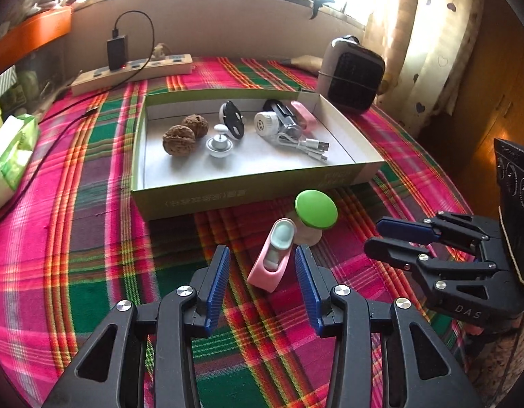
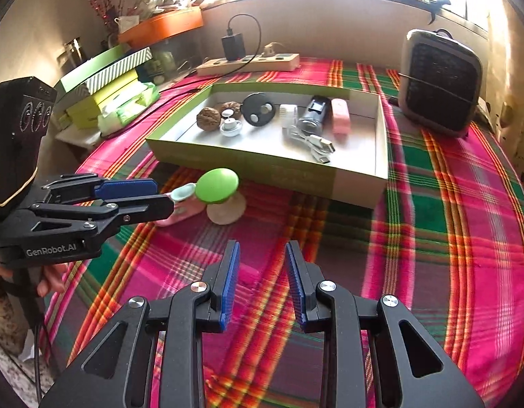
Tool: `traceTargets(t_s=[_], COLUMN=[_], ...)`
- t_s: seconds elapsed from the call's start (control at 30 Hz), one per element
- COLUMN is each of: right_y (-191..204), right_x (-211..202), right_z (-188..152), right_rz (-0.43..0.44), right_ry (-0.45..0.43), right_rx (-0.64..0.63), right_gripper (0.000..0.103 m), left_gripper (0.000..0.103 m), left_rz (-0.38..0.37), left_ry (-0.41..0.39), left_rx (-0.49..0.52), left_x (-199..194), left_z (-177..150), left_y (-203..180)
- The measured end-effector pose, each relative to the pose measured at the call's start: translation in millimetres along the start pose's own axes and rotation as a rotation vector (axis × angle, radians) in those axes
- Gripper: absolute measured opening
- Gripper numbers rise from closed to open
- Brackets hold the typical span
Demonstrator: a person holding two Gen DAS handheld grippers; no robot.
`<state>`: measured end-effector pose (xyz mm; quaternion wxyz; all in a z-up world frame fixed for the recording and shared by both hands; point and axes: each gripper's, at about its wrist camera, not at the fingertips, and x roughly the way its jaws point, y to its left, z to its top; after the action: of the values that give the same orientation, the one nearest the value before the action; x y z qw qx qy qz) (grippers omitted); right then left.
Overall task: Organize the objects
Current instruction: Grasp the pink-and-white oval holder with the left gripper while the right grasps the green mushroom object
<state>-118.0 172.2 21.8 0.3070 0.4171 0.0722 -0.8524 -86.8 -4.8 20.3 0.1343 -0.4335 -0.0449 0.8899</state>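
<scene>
Plaid cloth (image 1: pixel 92 238) bears a box (image 1: pixel 228 193); left gripper (image 1: pixel 262 255) gapes around pink case (image 1: pixel 268 265), right gripper (image 2: pixel 262 251) narrow, empty.

A plaid cloth (image 1: pixel 92 224) in pink, green and orange was spread over the whole surface. Along its far edge a beige power strip (image 1: pixel 133 73) was laid, with a black charger (image 1: pixel 116 51) plugged into it and a dark cable looped above. To the right a small grey heater (image 2: pixel 440 81) with a dark grille was stood upright — close to a pale curtain (image 1: pixel 428 51) patterned with hearts. At the left edge a green-and-white tissue pack (image 1: pixel 10 156) was seen, and behind it green boxes (image 2: pixel 102 81) were stacked under an orange tray (image 2: pixel 163 25).
</scene>
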Motion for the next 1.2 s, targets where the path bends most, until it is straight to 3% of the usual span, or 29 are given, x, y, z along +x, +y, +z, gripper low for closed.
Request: traceTargets(t_s=[0.07,0.6,0.9,1.2], right_y=[-2.0,1.6,10.6,24.8], right_x=[-1.7,3.2,8.6,17.0], right_z=[-1.3,-0.1,2.7,9.5], right_rz=[-0.003,0.004,0.01,0.004], right_ry=[-0.003,0.009,0.014,0.014], right_rx=[0.001,-0.011,-0.031,-0.058], right_gripper=[0.036,0.036,0.036,0.036], left_gripper=[0.039,0.038,0.019,0.019], left_rz=[0.007,0.099,0.113,0.145], left_ry=[0.008,0.015,0.002,-0.006], left_rx=[0.014,0.084,0.045,-0.006], left_x=[3.7,19.3,15.8,10.3], left_z=[0.8,5.7,5.5,3.0], left_y=[-1.7,-6.6,4.1,21.3])
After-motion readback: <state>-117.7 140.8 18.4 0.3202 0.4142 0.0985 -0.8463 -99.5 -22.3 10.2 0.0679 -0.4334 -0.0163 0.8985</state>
